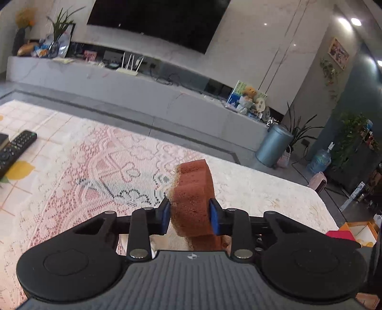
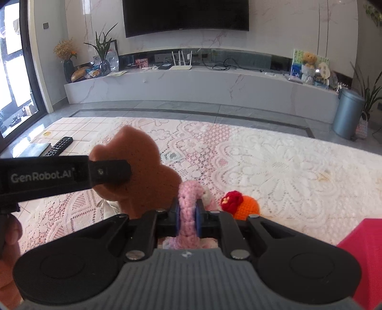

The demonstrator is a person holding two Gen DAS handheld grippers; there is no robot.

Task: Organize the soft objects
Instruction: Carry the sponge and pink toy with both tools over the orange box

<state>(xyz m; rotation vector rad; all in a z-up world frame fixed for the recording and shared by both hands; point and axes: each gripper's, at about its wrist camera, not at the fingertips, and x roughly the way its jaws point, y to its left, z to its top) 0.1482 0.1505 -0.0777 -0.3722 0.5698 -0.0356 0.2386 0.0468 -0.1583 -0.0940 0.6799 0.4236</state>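
A: Where is the sponge (image 1: pixel 193 202) held?
B: Upright between the left gripper's (image 1: pixel 190 215) pads, above the cloth (image 1: pixel 250 181).
A: And the right gripper (image 2: pixel 188 215)?
B: Clamped on the pink knit (image 2: pixel 188 205); the orange ball (image 2: pixel 246 205) lies just right.

a lace tablecloth (image 2: pixel 274 167) in white and pink covers the table. a black remote control (image 1: pixel 14 149) lies near its left edge. beyond the table, a dark television (image 2: pixel 186 16) hangs on the marble wall above a long low cabinet (image 2: pixel 191 88), which carries a white router (image 2: pixel 180 67), a potted plant (image 2: pixel 103 56) and a teddy bear (image 2: pixel 309 65). a grey bin (image 2: pixel 347 114) stands on the floor at right.
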